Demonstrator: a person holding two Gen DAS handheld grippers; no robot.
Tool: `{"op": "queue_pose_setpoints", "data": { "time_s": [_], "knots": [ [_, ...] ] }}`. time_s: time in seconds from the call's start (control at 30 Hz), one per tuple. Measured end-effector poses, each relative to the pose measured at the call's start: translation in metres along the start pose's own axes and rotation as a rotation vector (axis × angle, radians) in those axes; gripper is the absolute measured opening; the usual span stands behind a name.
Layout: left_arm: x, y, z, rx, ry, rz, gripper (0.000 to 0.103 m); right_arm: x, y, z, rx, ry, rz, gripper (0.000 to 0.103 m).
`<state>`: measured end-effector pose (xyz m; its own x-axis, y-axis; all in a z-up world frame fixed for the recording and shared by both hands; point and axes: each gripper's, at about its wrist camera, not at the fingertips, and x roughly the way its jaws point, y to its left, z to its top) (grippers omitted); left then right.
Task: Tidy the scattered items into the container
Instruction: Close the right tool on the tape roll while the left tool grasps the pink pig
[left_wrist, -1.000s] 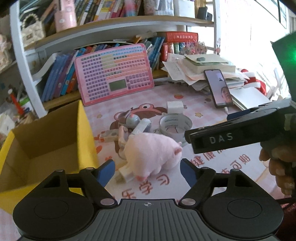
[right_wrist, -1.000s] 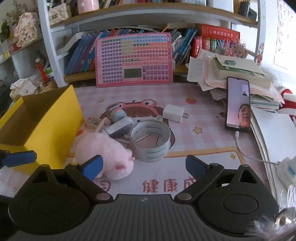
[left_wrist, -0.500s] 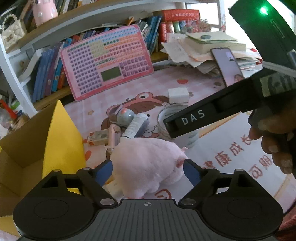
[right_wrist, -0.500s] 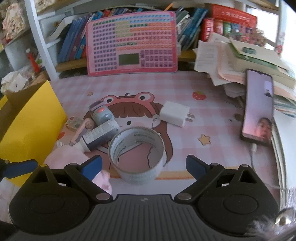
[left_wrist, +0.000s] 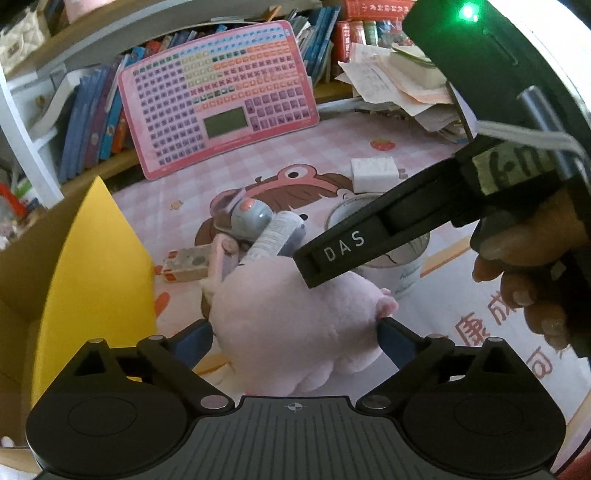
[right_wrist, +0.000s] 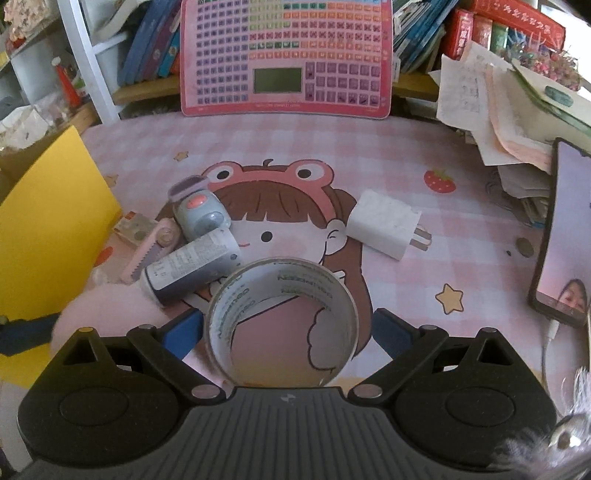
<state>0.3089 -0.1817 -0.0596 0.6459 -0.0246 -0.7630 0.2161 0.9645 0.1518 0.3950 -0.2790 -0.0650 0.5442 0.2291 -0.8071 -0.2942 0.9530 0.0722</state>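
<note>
A pink plush toy (left_wrist: 295, 325) lies on the pink mat beside the yellow cardboard box (left_wrist: 96, 258). My left gripper (left_wrist: 293, 341) straddles it, jaws opening, blue fingertips (left_wrist: 195, 339) at its flanks without squeezing. A clear tape roll (right_wrist: 282, 321) stands on the mat between the fingers of my right gripper (right_wrist: 288, 332), which is open with a small gap on each side. A grey gadget (right_wrist: 201, 214), a dark tube (right_wrist: 192, 269), a pink comb-like piece (right_wrist: 147, 251) and a white charger (right_wrist: 388, 229) lie just beyond. The right tool's black body (left_wrist: 354, 243) crosses the left wrist view.
A pink button board (right_wrist: 284, 55) leans on the bookshelf at the back. A phone (right_wrist: 565, 236) with a cable and a paper stack (right_wrist: 498, 110) fill the right side. The yellow box (right_wrist: 48, 229) stands at the left. A hand (left_wrist: 517, 277) holds the right tool.
Both grippers came forward and down. The left one spread wider and now flanks the plush toy. The right one closed in until the tape roll sits between its fingers.
</note>
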Motion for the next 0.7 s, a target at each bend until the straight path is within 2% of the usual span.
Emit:
{"op": "queue_pose_setpoints", "data": {
  "time_s": [0.17, 0.3, 0.57, 0.7],
  "knots": [
    [0.008, -0.003, 0.005, -0.003, -0.018, -0.002, 0.1, 0.005, -0.006, 0.0, 0.015, 0.005, 0.009, 0.098],
    [0.015, -0.006, 0.007, 0.006, -0.023, 0.004, 0.101, 0.006, -0.008, -0.001, 0.018, 0.012, 0.029, 0.085],
    [0.022, -0.005, 0.011, 0.005, -0.016, -0.003, 0.102, 0.004, -0.01, -0.003, 0.029, 0.009, 0.025, 0.084],
    [0.019, -0.005, 0.011, -0.002, -0.012, -0.01, 0.095, 0.0, -0.014, -0.006, 0.036, -0.002, 0.027, 0.084]
  ]
}}
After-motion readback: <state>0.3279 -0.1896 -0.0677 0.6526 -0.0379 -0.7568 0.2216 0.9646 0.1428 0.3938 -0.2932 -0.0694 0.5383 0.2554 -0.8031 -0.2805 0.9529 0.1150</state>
